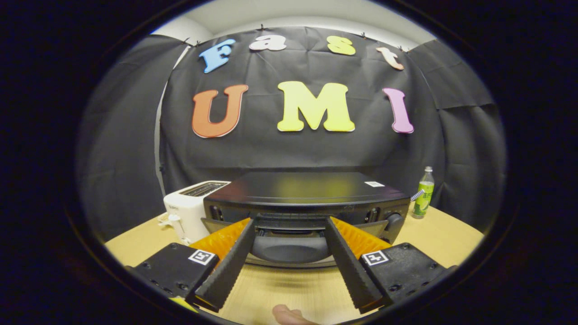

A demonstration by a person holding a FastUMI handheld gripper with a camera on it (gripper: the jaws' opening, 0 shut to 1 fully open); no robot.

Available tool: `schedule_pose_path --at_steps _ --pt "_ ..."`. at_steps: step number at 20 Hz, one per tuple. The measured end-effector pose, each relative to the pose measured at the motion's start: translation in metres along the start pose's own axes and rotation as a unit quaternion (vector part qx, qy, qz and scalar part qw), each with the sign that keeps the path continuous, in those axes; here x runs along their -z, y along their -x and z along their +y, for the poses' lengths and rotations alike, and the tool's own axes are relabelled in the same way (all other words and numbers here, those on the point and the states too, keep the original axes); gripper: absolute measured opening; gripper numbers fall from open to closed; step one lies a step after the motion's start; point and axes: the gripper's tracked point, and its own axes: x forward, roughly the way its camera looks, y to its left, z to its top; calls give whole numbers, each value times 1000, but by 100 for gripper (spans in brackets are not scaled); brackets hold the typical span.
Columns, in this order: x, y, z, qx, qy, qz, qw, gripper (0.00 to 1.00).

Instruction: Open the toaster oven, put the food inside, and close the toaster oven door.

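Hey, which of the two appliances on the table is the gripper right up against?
The black toaster oven; the open gripper has its fingers at its door. The white toaster stands left of it.

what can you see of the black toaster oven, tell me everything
The black box-shaped toaster oven stands on the light wooden table, just ahead of the claw. Its flat top is glossy and carries a small white sticker near the right rear corner. A round knob sits at the front right. The glass door looks partly lowered, tilted toward the camera, with its handle bar between the spread fingertips; whether they touch it is unclear. A white slot toaster stands close at one side, a green bottle apart at the other.
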Motion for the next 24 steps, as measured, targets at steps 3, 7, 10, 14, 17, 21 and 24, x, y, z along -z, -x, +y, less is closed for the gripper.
schedule_pose_path --at_steps 3,7,10,14,17,21,24 --pt "20 22 0 0 -20 38 999 100" --pt "59 49 0 11 -13 115 993 100" --pt "78 60 -3 18 -47 149 988 100" --pt "114 70 0 21 -79 226 971 100" --pt "134 69 0 15 -94 270 958 100" --pt "112 77 9 -19 -103 236 966 97" --pt "102 108 13 -38 -102 231 967 97"
